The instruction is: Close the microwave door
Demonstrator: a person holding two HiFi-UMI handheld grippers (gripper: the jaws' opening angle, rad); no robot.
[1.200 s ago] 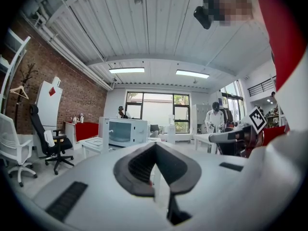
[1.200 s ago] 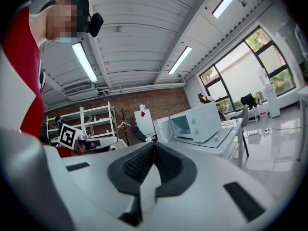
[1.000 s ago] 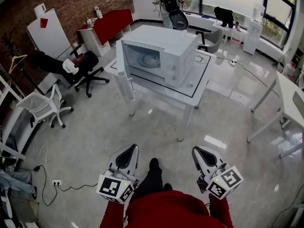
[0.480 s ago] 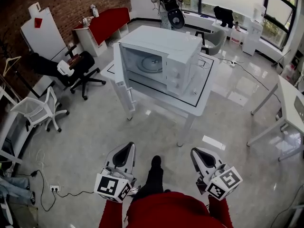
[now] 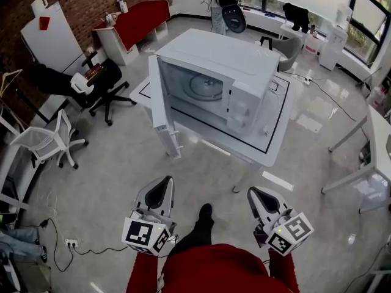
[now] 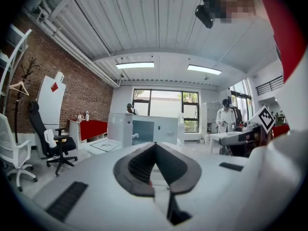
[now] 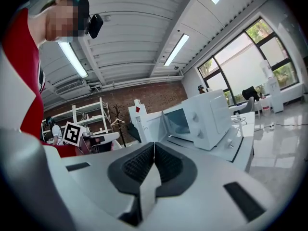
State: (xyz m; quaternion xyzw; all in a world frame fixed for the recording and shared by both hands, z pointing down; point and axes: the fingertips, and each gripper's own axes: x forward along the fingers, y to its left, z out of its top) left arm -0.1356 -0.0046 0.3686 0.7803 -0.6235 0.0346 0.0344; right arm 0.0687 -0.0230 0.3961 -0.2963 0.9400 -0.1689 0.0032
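A white microwave [image 5: 227,81] stands on a white table [image 5: 276,140] ahead of me, its door [image 5: 160,102] swung wide open toward me on the left side, the cavity and glass plate showing. In the head view my left gripper [image 5: 164,184] and right gripper [image 5: 253,195] are held low over the floor, well short of the table, both shut with nothing between the jaws. The left gripper view shows the microwave [image 6: 144,129] far ahead beyond the shut left gripper [image 6: 155,146]. The right gripper view has the microwave [image 7: 202,119] to the upper right of the shut right gripper [image 7: 154,146].
A black office chair [image 5: 101,81] and a white chair [image 5: 52,139] stand to the left, near a red cabinet [image 5: 131,23] and brick wall. Another white table [image 5: 379,145] is at the right. A power strip and cable [image 5: 72,242] lie on the floor at lower left.
Both grippers and I have moved forward toward the table; the microwave now looks larger and nearer. The door stays open and the jaws stay shut.
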